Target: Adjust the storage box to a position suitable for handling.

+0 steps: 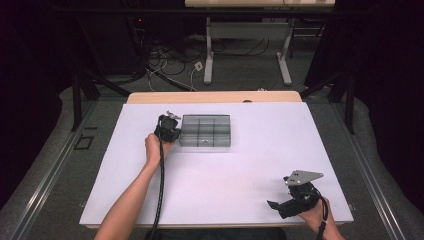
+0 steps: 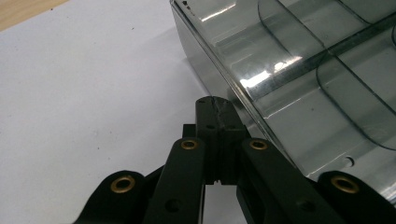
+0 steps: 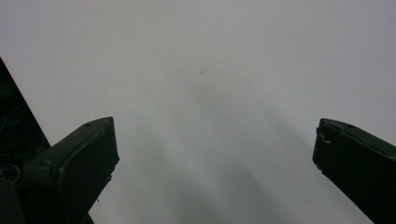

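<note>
A clear smoky plastic box (image 1: 205,131) with several compartments lies on the white table (image 1: 225,170), slightly left of centre. Its lid and left wall (image 2: 299,79) show close up in the left gripper view; the compartments look empty. My left gripper (image 1: 172,120) is at the box's left side. Its jaws are shut together, with the tips (image 2: 217,109) right against the box's left edge and nothing visible between them. My right gripper (image 1: 281,197) rests near the table's front right corner, far from the box. It (image 3: 215,128) is open wide over bare white table.
The table's wooden far edge (image 1: 215,96) lies just behind the box. Beyond it are a floor with cables (image 1: 170,65) and the legs of another table (image 1: 208,60). Dark curtains close in both sides.
</note>
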`<action>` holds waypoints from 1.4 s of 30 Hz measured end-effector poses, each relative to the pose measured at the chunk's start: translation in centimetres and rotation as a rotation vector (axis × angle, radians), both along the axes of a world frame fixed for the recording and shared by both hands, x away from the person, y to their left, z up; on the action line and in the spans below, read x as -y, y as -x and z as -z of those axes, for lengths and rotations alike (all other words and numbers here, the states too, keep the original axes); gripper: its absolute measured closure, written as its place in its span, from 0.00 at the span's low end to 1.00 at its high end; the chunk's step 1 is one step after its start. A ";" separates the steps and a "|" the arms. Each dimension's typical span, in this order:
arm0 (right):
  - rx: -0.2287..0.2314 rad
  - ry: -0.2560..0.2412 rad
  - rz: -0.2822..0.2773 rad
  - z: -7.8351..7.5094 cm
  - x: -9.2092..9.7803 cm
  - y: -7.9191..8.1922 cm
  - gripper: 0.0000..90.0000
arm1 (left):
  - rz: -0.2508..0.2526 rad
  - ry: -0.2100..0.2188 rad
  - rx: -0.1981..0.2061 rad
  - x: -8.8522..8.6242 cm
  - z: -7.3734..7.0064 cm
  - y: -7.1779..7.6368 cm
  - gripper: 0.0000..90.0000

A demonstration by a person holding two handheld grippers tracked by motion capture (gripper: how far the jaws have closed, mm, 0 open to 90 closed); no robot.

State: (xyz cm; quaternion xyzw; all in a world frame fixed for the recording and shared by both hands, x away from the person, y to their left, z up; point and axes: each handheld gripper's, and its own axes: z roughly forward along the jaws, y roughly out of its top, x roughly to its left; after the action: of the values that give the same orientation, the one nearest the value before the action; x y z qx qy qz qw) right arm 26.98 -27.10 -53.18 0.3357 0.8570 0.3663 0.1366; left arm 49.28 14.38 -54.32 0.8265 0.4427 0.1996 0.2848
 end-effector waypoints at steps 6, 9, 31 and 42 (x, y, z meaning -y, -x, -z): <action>0.000 -0.001 -0.001 0.0 0.0 0.0 0.00 | 0.017 0.003 -0.001 0.9 0.0 0.2 1.00; -0.008 0.006 0.001 0.0 0.0 0.0 0.00 | 0.029 -0.001 0.001 1.3 0.0 0.2 1.00; -0.009 -0.003 0.009 0.0 -0.1 0.1 0.00 | 0.052 0.008 0.015 2.6 -0.4 0.5 0.98; 0.005 0.011 0.005 -0.3 -0.2 0.1 0.00 | 0.066 -0.002 -0.031 0.3 -1.6 3.1 0.56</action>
State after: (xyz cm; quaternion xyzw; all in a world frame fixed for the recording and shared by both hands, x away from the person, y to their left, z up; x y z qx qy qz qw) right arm 26.83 -26.87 -52.86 0.3364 0.8578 0.3618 0.1416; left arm 46.14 14.06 -52.74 0.8439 0.4194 0.1775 0.2836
